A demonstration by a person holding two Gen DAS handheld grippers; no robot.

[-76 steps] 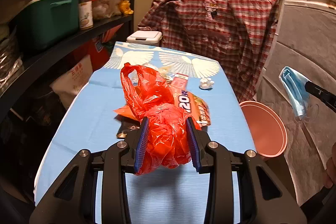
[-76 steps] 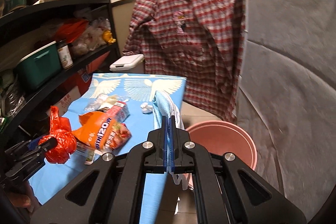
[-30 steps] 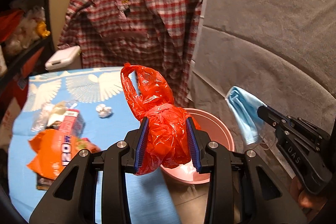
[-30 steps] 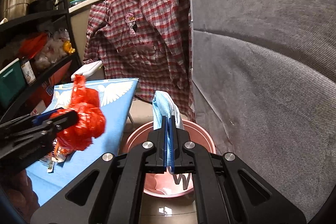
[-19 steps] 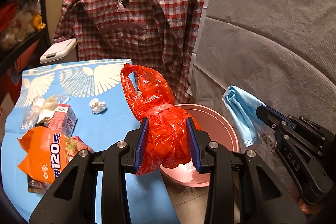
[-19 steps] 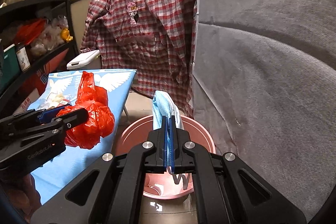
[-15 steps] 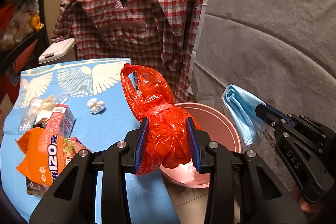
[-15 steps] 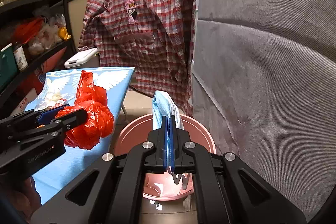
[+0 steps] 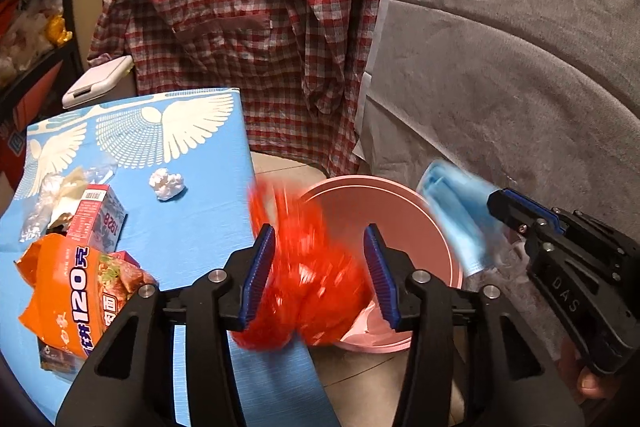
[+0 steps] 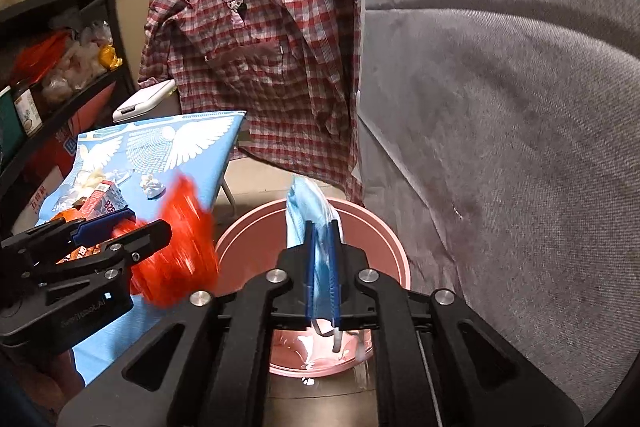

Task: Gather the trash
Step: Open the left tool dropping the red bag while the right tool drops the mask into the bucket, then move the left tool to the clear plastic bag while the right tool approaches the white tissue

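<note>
Both claws opening: left claw (image 9: pixel 318 269) frees the crumpled red plastic bag (image 9: pixel 308 291); right claw (image 10: pixel 322 277) loosens the blue face mask (image 10: pixel 310 211). Keep both above the round pink plastic bin (image 10: pixel 384 239) until clear.

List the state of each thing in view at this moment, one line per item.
Left tongs: opening, pads off the bag.
Red plastic bag: blurred, dropping between the pads.
Right tongs: opening, mask between them.
Blue face mask: slipping, blurred, above the bin.
Pink bin: upright, open, on the floor.
Orange snack bag: crumpled, lying on the blue table.
Plaid shirt: hanging.
</note>
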